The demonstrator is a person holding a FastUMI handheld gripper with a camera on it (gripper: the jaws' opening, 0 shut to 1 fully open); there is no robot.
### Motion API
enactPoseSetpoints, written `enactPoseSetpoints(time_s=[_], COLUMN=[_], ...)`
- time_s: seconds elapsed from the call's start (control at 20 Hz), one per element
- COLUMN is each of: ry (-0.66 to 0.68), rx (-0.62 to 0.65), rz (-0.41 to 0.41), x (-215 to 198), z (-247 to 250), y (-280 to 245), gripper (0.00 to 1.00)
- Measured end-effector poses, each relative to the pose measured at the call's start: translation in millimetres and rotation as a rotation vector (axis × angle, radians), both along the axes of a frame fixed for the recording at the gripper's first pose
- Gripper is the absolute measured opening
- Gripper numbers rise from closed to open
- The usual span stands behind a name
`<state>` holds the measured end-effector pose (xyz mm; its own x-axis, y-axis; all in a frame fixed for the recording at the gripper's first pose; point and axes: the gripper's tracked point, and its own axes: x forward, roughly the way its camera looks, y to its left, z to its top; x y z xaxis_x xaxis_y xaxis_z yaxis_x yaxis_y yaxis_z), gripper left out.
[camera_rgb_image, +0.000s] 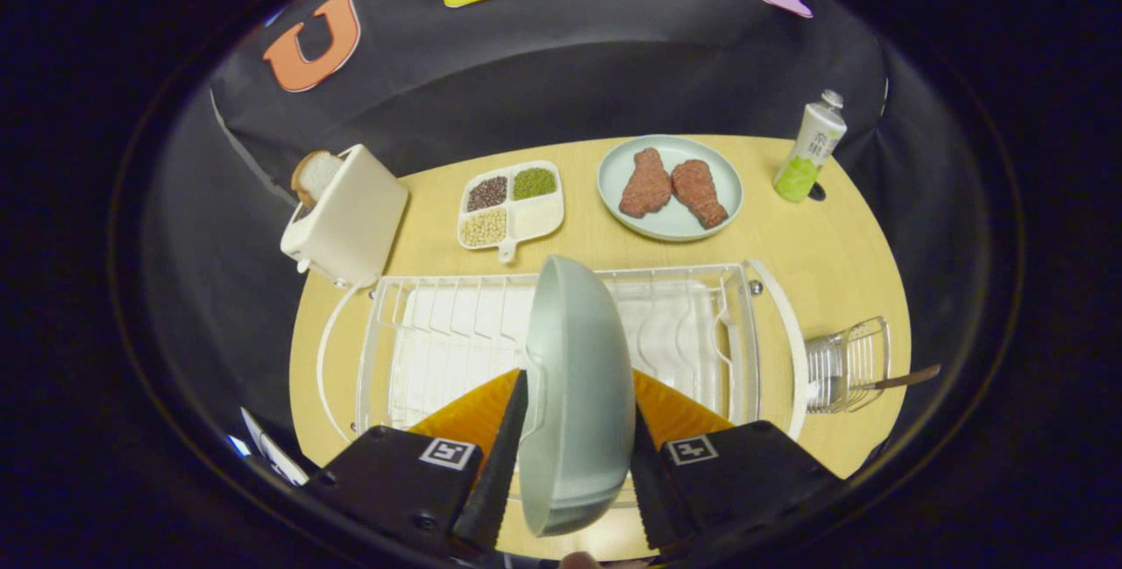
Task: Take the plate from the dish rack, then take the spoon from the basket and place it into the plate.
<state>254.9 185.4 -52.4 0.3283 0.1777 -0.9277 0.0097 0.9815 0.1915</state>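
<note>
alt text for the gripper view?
The gripper is shut on a plate held on edge above the dish rack. A spoon sits in the basket beside the rack.

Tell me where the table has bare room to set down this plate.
With the gripper shut on the plate, bare tabletop lies between the dish rack and the meat plate, toward the bottle. It is crowded between the toaster and the divided tray.
</note>
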Motion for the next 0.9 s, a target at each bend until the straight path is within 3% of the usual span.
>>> enactPoseSetpoints(time_s=[0.15, 0.65, 0.9], ry=[0.000, -0.107, -0.162], rx=[-0.028, -0.198, -0.162], rz=[-0.036, -0.066, -0.013], x=[1, 2, -18], z=[2, 37, 69], y=[-4, -27, -19], gripper=[0.44, 0.38, 0.34])
